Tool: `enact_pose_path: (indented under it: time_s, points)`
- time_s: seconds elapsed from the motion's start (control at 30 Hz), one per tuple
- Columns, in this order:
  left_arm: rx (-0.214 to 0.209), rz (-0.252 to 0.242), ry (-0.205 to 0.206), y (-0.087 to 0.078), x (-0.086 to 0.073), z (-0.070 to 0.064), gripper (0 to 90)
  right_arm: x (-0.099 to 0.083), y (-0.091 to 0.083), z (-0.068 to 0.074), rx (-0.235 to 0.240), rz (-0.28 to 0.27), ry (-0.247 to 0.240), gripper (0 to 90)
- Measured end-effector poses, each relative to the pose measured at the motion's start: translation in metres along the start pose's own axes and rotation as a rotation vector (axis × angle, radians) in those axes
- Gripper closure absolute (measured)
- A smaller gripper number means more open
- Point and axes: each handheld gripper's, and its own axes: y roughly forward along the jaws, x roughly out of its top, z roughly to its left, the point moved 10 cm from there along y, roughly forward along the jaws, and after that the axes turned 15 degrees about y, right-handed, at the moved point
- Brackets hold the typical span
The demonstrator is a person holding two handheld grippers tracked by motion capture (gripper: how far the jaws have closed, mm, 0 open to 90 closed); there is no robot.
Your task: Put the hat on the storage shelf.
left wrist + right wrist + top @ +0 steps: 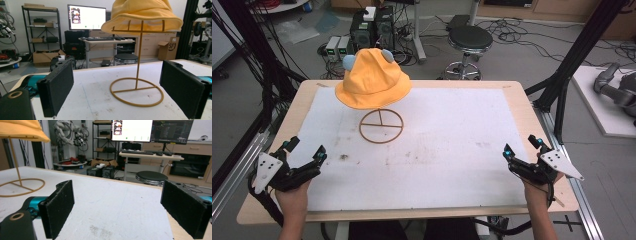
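At the near edge of the table (267, 210), the left gripper (307, 156) sits at the near left corner and the right gripper (519, 150) at the near right, each held in a hand, each with its jaws spread wide and nothing between them; both gripper views confirm the black pads standing well apart over bare white mat (452, 165). Farther in, left of centre, the round wire base of the hat stand (381, 126) rests on the mat, and its thin upright carries the yellow bucket hat (373, 80) toward the far left part of the table. The left gripper view looks straight at that stand (137, 82), with the hat (142, 17) overhead; the right gripper view has it off at its left edge (15, 172). The hat looks like soft cloth, light and floppy, so it should crumple rather than resist. The brim is likely the best place to pinch, since it droops free of the frame, and a lift straight up should clear the stand, which looks slight enough to tip if dragged sideways. It is a plain orange-yellow hat with a downturned brim and two small pale blue-grey ear-like tabs on the crown.
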Motion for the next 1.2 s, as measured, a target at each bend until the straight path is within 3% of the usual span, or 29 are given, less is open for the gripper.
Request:
enact_pose_path:
  time_s: [0.23,0.33,0.5,1.2]
  points:
    - [-0.001,0.016,-0.015,-0.0003,-0.0058,0.0037,12.4,-0.0078,0.0031,-0.0023,0.013,0.020,0.013,11.5]
    - [-0.010,0.018,-0.023,-0.0005,-0.0076,0.0044,12.4,-0.0090,0.0029,-0.0037,0.019,0.022,0.049,11.5]
    - [-0.028,0.013,-0.030,0.0000,-0.0073,0.0031,12.4,-0.0047,0.0011,-0.0064,0.023,-0.006,0.076,11.5]
    - [-0.051,0.016,-0.016,0.0004,-0.0077,-0.0008,12.4,-0.0084,0.0028,0.0001,0.054,0.013,0.048,11.5]
